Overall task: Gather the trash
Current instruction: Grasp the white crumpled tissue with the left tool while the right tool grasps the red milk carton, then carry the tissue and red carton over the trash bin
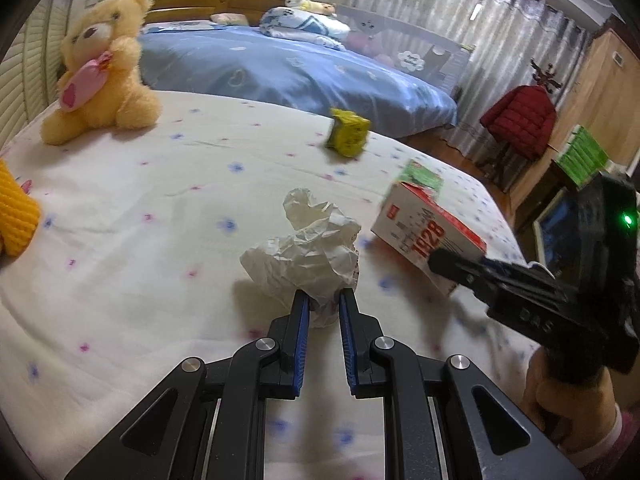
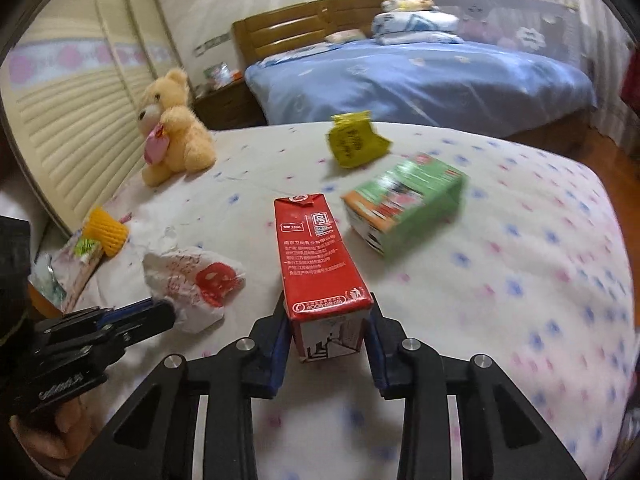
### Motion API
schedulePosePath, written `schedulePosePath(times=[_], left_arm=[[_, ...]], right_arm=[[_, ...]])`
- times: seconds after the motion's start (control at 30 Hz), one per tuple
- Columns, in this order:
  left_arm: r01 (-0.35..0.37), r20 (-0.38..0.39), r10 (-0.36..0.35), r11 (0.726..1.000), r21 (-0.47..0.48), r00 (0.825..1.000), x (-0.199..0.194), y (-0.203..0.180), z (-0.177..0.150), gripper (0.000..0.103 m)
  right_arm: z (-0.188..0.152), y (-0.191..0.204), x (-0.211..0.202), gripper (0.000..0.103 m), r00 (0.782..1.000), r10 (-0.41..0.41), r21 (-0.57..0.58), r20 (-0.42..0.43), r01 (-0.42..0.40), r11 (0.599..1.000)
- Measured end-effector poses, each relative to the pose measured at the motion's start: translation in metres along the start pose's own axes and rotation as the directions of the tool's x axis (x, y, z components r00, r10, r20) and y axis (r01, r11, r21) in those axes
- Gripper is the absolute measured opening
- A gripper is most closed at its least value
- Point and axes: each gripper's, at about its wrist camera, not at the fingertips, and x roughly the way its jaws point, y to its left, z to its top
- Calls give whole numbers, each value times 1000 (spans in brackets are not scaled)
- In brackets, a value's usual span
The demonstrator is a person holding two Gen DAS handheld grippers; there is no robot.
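Pickup is the step in hand, with both tools already loaded. The left gripper [image 1: 324,300] has its two blue-padded fingers [image 1: 301,320] closed on the near edge of a crumpled white plastic bag [image 1: 308,256], which lies on the white flowered bedspread [image 1: 140,280]. The right wrist view shows red print on the same bag. The right gripper [image 2: 328,320] clamps the base end of a red milk carton [image 2: 316,256] between its pads; the carton points away from the camera, and whether its far end rests on the bedspread cannot be told.

Other trash lies farther out on the bed:
- A green box [image 2: 404,204], just beyond and to the right of the carton, on its side.
- A yellow packet [image 2: 354,142], beyond the green box, well apart from both tools.
- A yellow foam net sleeve [image 2: 108,232] and a torn wrapper [image 2: 82,252] at the left edge of the bed, near the wall.

A plush bear [image 2: 172,132] sits near the wall and is probably not trash.

No bin or collection bag is visible in either view. The next move calls for lifting both items clear of the bedspread and carrying them to a container, which must first be located. The thin bag is held only by its edge and may slip or trail; the grip should be kept firm. The rigid carton should travel without trouble.
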Motion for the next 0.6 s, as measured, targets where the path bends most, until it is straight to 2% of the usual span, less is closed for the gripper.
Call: schedulePosePath(times=[0.3, 0.6], left_arm=[[70, -29, -67, 993, 93, 997, 2, -50, -12, 14], [119, -55, -111, 977, 176, 992, 5, -94, -21, 14]], right_arm=[[-33, -36, -63, 33, 995, -60, 135, 80, 48, 990], [-59, -68, -103, 33, 985, -129, 215, 117, 102, 971]])
